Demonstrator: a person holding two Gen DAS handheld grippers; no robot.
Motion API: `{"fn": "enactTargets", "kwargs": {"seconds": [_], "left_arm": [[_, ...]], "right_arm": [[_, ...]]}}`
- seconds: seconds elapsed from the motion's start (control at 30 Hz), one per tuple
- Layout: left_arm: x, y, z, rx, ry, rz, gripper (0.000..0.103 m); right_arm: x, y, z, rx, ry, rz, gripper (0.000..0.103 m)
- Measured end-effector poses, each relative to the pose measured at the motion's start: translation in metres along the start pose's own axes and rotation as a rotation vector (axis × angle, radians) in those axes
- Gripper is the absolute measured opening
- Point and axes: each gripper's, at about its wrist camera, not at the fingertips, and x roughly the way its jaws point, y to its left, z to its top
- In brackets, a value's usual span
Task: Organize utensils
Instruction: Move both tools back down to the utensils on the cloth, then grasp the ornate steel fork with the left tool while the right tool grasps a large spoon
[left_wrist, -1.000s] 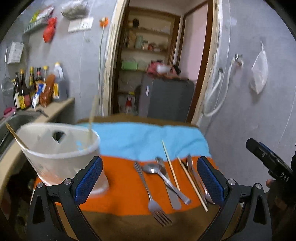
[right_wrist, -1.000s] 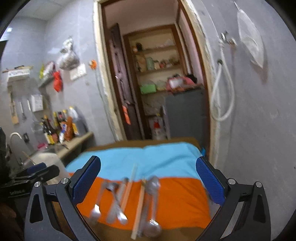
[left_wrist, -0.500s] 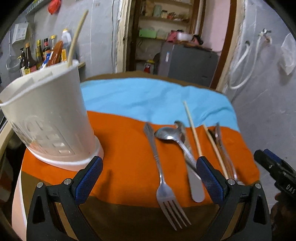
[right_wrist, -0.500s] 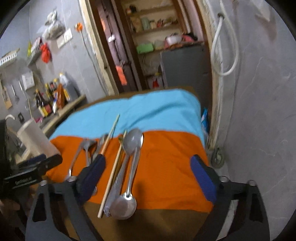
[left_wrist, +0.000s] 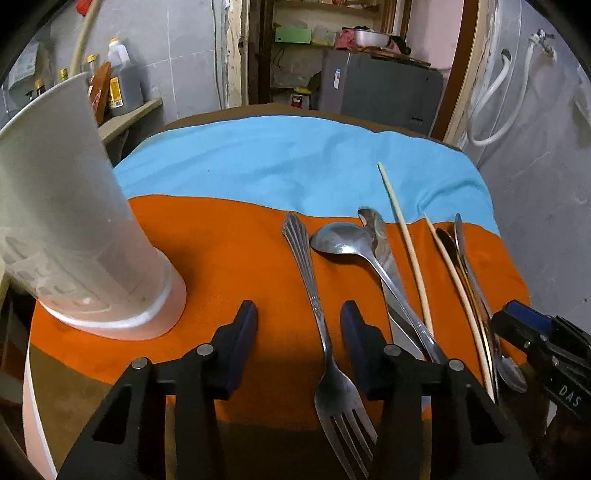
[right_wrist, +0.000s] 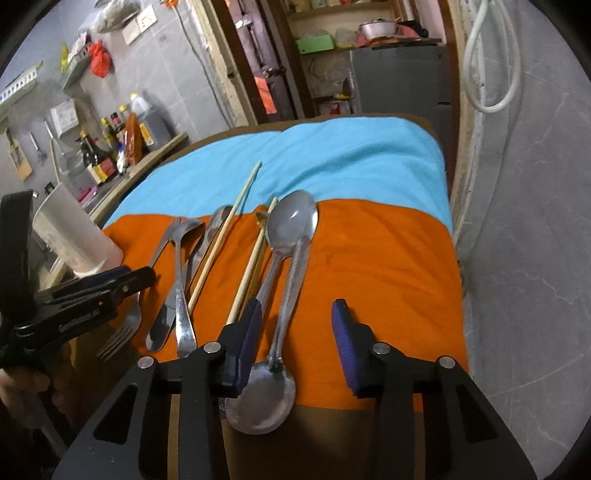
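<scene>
Left gripper (left_wrist: 299, 314) jaws closing, half-shut round fork (left_wrist: 325, 332) handle, not yet pinching; right gripper (right_wrist: 295, 321) same over spoon (right_wrist: 284, 295); thin, stiff, slippery steel, so grip mid-handle.

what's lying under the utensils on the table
An orange cloth lies under the fork and spoons, with a blue cloth behind it. The table surface beneath is mostly covered.

holder (left_wrist: 74, 221) left of fork (left_wrist: 314, 295), spoons (left_wrist: 343, 240) right
</scene>
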Motion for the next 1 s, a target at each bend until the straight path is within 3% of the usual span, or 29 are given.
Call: {"fn": "enactTargets", "kwargs": {"seconds": [0.33,0.47,0.63,0.7,0.9,1.0], "left_arm": [[0.012,-0.013,0.005,0.078,0.023,0.076,0.036],[0.011,-0.012,0.004,0.086,0.024,0.081,0.029],[0.006,-0.013,0.001,0.103,0.02,0.071,0.018],[0.004,-0.012,-0.001,0.099,0.021,0.054,0.007],[-0.009,0.007,-0.01,0.01,0.075,-0.084,0.004],[-0.01,0.005,-0.01,0.043,0.094,-0.085,0.004]], "right_arm": [[0.013,0.008,0.01,-0.009,0.038,-0.077,0.032],[0.013,0.008,0.01,-0.012,0.058,-0.131,0.02],[0.011,0.015,0.002,-0.077,0.073,-0.171,0.017],[0.009,0.016,-0.001,-0.088,0.075,-0.184,0.011],[-0.002,0.011,-0.009,-0.053,0.075,-0.196,0.006],[-0.003,0.012,-0.009,-0.047,0.083,-0.193,0.007]]}}
